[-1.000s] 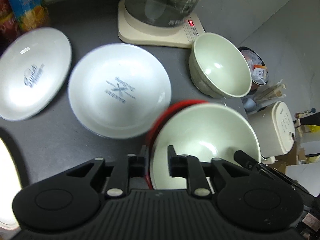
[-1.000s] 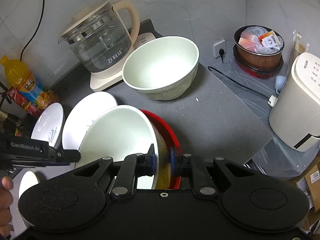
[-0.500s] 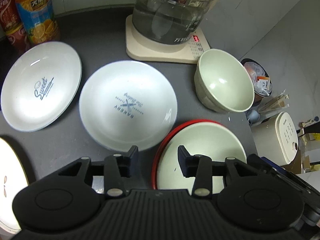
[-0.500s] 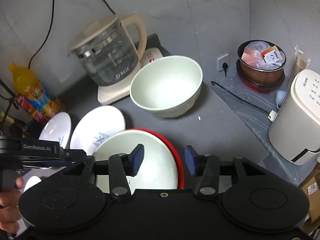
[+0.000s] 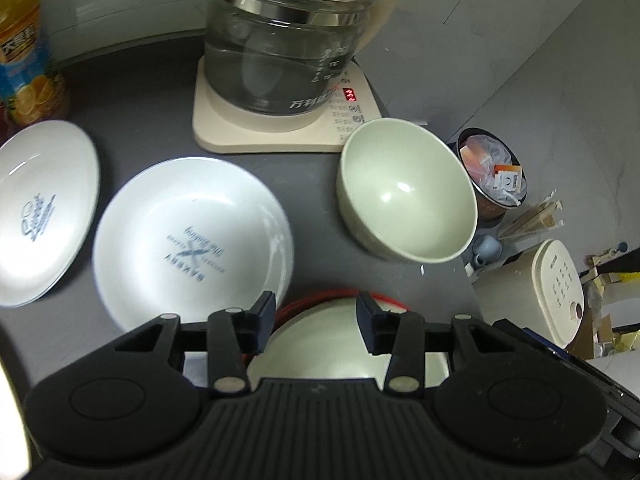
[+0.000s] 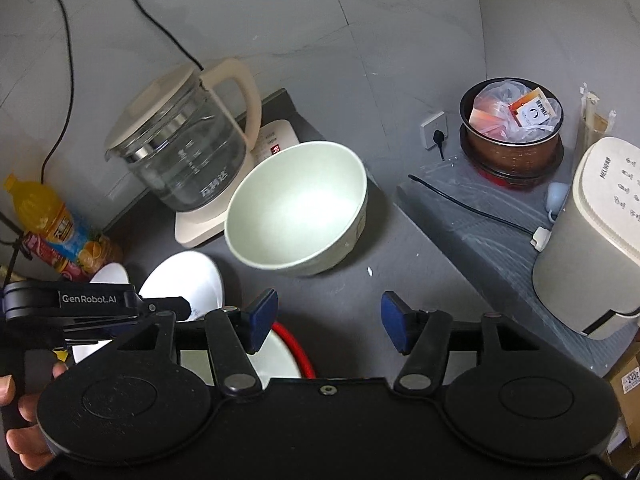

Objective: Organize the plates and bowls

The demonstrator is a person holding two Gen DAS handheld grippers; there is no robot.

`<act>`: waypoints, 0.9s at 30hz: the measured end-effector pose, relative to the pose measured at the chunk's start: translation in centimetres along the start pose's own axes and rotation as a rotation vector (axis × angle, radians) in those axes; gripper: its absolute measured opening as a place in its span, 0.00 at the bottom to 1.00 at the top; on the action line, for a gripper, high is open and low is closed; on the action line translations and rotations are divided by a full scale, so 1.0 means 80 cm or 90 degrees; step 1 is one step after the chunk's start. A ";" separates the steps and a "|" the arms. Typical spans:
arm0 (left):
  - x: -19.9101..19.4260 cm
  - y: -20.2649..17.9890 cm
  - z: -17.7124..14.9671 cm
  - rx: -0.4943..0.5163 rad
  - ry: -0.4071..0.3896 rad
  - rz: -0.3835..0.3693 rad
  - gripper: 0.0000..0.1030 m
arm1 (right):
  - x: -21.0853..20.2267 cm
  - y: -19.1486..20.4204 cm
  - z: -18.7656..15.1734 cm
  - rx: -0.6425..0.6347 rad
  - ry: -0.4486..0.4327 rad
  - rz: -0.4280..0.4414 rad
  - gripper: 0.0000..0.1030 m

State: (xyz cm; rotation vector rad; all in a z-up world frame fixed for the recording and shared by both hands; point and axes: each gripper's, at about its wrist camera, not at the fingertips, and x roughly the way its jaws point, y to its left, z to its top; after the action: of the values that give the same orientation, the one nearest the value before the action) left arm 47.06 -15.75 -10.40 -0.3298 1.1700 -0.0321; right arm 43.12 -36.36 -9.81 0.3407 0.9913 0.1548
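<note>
Both grippers are hanging over the near edge of the grey counter (image 5: 152, 80), and both have just been opening. The left gripper (image 5: 316, 318) is standing part open with nothing between its pads, and the right gripper (image 6: 326, 322) is gaping wider, also holding nothing. The pale bowl (image 5: 344, 344) is sitting in the red-rimmed dish (image 5: 320, 298) directly beneath them, released. The next likely target, the second green bowl (image 6: 298, 208), is standing upright beyond the fingertips, just beside the kettle base (image 5: 280, 136). From the right gripper it is lying almost straight ahead, while from the left it is lying ahead and off to the right, so the right hand looks better lined up. 2 white plates (image 5: 192, 236) are lying apart on the left.
</note>
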 end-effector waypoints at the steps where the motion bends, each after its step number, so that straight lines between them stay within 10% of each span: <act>1: 0.004 -0.003 0.004 -0.002 0.000 -0.001 0.41 | 0.004 -0.003 0.004 0.001 0.001 0.001 0.56; 27: 0.117 -0.033 0.075 -0.066 0.030 0.021 0.40 | 0.133 -0.044 0.066 0.035 0.091 0.033 0.55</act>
State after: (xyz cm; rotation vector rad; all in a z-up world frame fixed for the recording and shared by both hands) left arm 56.57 -18.69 -16.00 -0.4039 1.2263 0.0500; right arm 53.26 -37.79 -16.81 0.4101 1.1294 0.2011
